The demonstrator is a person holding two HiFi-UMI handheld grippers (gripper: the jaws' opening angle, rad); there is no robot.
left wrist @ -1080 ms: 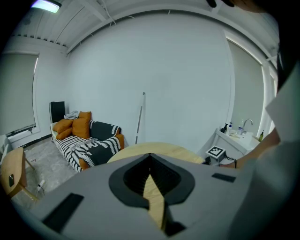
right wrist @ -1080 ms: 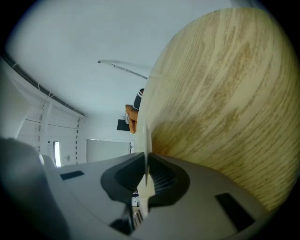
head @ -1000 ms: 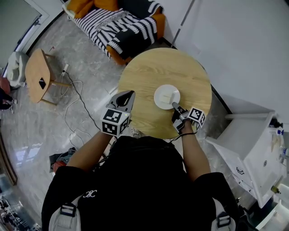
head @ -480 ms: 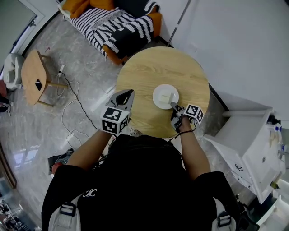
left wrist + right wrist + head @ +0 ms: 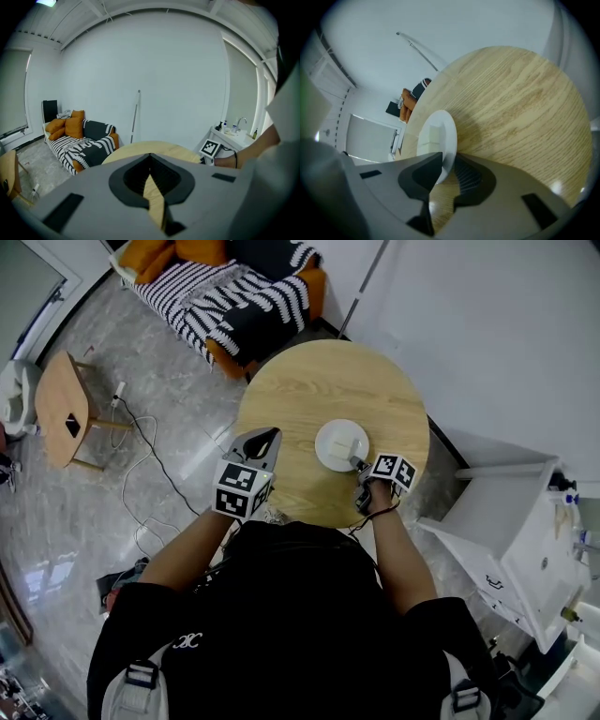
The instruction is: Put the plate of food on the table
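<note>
While the right gripper (image 5: 355, 463) stands over the near edge of the table (image 5: 319, 381) with its jaws opening, we find the rim of the plate (image 5: 341, 444) between them, the pads appearing just clear of it. The left gripper (image 5: 273, 434), at the table's near-left edge, has its tips pressed together on nothing.

The plate sits flat on the table, right of centre and toward the near side, and carries a pale block of food (image 5: 433, 133). We judge the plate stiff, light, smooth-glazed and breakable. The rim nearest the table's edge is the sound place to take hold, with the plate kept level so the food does not slide. Placement appears done, and a straight withdrawal toward the near edge should not drag the plate.

Bare wood lies around the plate on its other sides. Beyond the table's far-left edge stands a striped sofa (image 5: 234, 301). Off the table's right side a white cabinet (image 5: 506, 521) stands close, limiting room there.
</note>
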